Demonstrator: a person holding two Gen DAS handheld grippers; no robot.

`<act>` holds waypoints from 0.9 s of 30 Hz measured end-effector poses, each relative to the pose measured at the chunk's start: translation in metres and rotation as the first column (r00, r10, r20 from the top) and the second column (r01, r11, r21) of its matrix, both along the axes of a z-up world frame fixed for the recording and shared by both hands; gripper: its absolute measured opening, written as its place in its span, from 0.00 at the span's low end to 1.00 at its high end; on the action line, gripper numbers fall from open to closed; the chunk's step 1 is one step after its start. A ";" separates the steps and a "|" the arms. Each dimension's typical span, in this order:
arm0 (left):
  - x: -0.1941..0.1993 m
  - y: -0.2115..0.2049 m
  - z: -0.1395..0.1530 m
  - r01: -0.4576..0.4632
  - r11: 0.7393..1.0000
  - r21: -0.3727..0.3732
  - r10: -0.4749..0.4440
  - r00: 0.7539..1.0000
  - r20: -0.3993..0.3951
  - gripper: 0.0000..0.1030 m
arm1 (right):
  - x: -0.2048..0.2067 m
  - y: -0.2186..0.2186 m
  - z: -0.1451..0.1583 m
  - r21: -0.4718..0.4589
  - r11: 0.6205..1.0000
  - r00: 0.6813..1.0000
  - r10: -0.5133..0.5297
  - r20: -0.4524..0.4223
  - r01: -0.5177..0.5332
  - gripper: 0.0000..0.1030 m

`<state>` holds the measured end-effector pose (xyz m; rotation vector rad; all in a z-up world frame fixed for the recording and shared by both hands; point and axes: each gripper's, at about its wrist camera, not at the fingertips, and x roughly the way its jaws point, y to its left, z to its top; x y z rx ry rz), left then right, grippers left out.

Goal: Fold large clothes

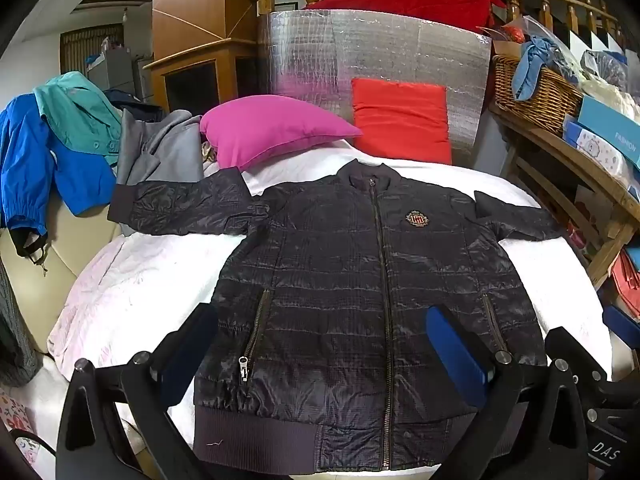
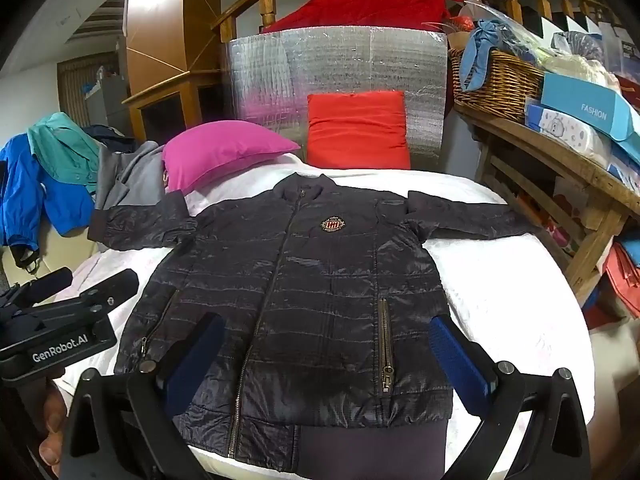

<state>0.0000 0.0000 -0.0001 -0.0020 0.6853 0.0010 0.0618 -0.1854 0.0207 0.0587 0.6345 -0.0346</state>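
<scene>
Black quilted zip-front jacket (image 1: pixel 360 300) with gold chest badge: lies face up and zipped on the white bedspread (image 1: pixel 152 276), both sleeves spread out sideways, ribbed hem nearest the cameras.

Left of it: blue windbreaker (image 1: pixel 28 160), teal shirt (image 1: pixel 76 120) and grey coat (image 1: pixel 160 152) heaped on a cream chair (presumably awaiting their turn).

Left gripper (image 1: pixel 320 356): blue-padded jaws spread wide, hovering above the jacket's lower body, holding nothing.

Right gripper (image 2: pixel 328 356): likewise spread wide and empty, above the hem.

Behind: magenta pillow (image 1: pixel 272 132), red cushion (image 1: pixel 400 120), silver quilted foil sheet (image 1: pixel 380 48).

Right: wicker basket (image 1: pixel 536 96) on a wooden shelf.

Step in hand, by judgement: garment laid flat, no fold begun. Next move likely calls for pinching a sleeve cuff and carrying it across the chest.
</scene>
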 end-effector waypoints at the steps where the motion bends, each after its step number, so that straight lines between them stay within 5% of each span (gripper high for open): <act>1: 0.000 0.000 0.000 0.000 1.000 0.001 0.000 1.000 -0.001 1.00 | 0.000 0.000 0.000 0.001 1.000 1.000 0.001 -0.001 -0.001 1.00; 27: 0.001 0.002 -0.005 -0.001 1.000 0.012 0.001 1.000 0.002 1.00 | 0.000 0.000 -0.001 0.006 1.000 1.000 0.003 0.001 -0.003 1.00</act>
